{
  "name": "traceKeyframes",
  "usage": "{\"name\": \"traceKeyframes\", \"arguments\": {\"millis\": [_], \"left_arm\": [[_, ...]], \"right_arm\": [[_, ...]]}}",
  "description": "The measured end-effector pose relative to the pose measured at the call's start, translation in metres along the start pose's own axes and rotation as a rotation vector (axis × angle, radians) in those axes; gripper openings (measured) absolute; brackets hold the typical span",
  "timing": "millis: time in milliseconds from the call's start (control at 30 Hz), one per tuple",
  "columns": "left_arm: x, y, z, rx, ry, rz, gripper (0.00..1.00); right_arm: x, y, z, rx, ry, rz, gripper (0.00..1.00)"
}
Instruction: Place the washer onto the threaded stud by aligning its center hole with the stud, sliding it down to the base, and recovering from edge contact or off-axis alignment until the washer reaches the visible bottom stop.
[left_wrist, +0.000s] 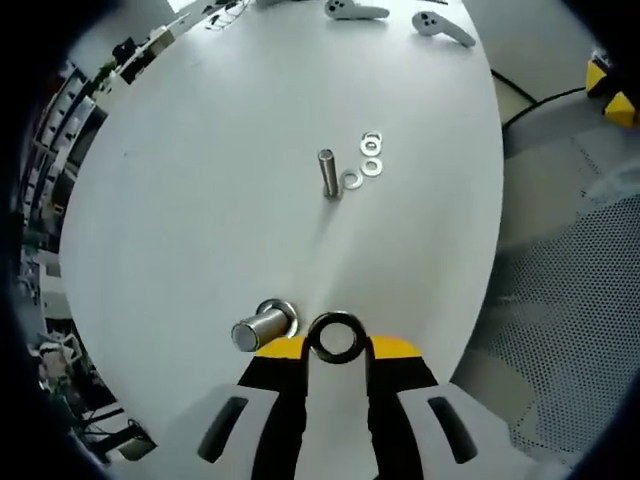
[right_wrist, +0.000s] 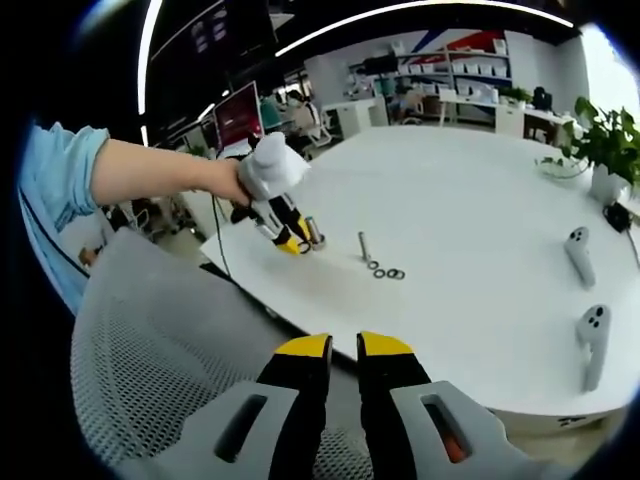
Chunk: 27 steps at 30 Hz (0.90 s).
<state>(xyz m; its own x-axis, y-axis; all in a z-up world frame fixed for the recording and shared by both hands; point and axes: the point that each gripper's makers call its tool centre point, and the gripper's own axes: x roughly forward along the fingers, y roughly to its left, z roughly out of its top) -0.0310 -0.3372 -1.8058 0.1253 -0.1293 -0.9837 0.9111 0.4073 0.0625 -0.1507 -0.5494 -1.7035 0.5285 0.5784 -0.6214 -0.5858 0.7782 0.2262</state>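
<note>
My left gripper (left_wrist: 335, 345) is shut on a dark metal washer (left_wrist: 335, 337), which I hold by its edges between the yellow-tipped jaws. Just left of the washer a thick metal stud (left_wrist: 260, 330) stands on the white table, with a ring at its base; the held washer is beside it, not over it. Farther off stands a thin threaded stud (left_wrist: 327, 173) with three loose washers (left_wrist: 371, 165) to its right. In the right gripper view a hand holds the left gripper (right_wrist: 283, 222) next to the thick stud (right_wrist: 315, 232). My right gripper (right_wrist: 343, 348) hangs shut and empty off the table's near edge.
Two white hand controllers (left_wrist: 440, 22) lie at the far side of the round white table (left_wrist: 200, 200), seen also as controllers (right_wrist: 585, 300) at the right. A grey mesh chair (right_wrist: 150, 370) stands beneath my right gripper. A potted plant (right_wrist: 605, 150) is at the far right.
</note>
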Motion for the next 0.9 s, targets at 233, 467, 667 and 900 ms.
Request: {"name": "traceKeyframes", "arguments": {"millis": [233, 467, 667, 900], "left_arm": [[-0.024, 0.014, 0.002, 0.016, -0.008, 0.027, 0.20], [-0.033, 0.029, 0.008, 0.024, -0.017, 0.050, 0.20], [-0.029, 0.044, 0.008, 0.012, -0.007, 0.070, 0.20], [-0.017, 0.044, 0.008, 0.017, 0.006, 0.056, 0.20]], "right_arm": [[0.000, 0.000, 0.001, 0.002, -0.008, -0.001, 0.13], [0.000, -0.001, 0.002, 0.003, -0.012, -0.001, 0.13], [-0.001, -0.001, 0.001, 0.004, -0.009, -0.007, 0.13], [-0.001, -0.003, 0.002, 0.008, -0.014, -0.017, 0.13]]}}
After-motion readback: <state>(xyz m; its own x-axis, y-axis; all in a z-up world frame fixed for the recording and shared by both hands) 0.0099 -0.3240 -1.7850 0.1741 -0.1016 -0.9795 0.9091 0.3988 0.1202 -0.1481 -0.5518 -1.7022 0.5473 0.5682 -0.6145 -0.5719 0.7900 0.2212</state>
